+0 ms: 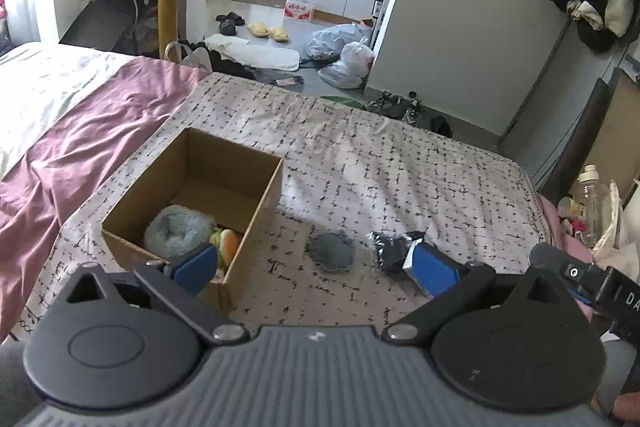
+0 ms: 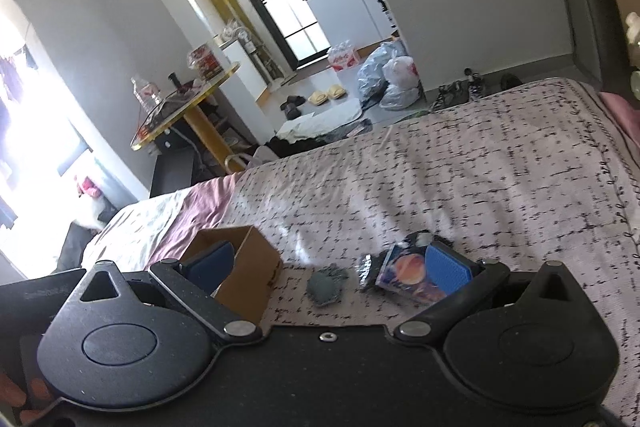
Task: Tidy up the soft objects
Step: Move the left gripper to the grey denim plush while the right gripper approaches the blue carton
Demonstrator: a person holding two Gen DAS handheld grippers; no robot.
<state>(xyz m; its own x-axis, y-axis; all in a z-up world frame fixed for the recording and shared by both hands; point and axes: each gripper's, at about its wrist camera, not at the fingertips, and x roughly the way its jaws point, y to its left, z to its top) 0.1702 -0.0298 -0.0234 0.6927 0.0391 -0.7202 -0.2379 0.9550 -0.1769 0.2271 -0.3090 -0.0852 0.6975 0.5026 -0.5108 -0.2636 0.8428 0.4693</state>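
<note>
Both hand-held grippers, left (image 1: 316, 269) and right (image 2: 328, 269), are released and carry nothing. The grey pad (image 1: 331, 251) lies on the bed beside the cardboard box (image 1: 256, 227). Straddle it squarely, pinch mid-body, lift clear of the wall, release inside.

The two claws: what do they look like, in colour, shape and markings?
The left claw has a ribbed grey body, black teardrop-shaped side plates with round discs, silver pivot bolts, black link arms and blue textured pads. The right claw matches, but with a flat black body. White lettering shows on its housing in the left view.
</note>
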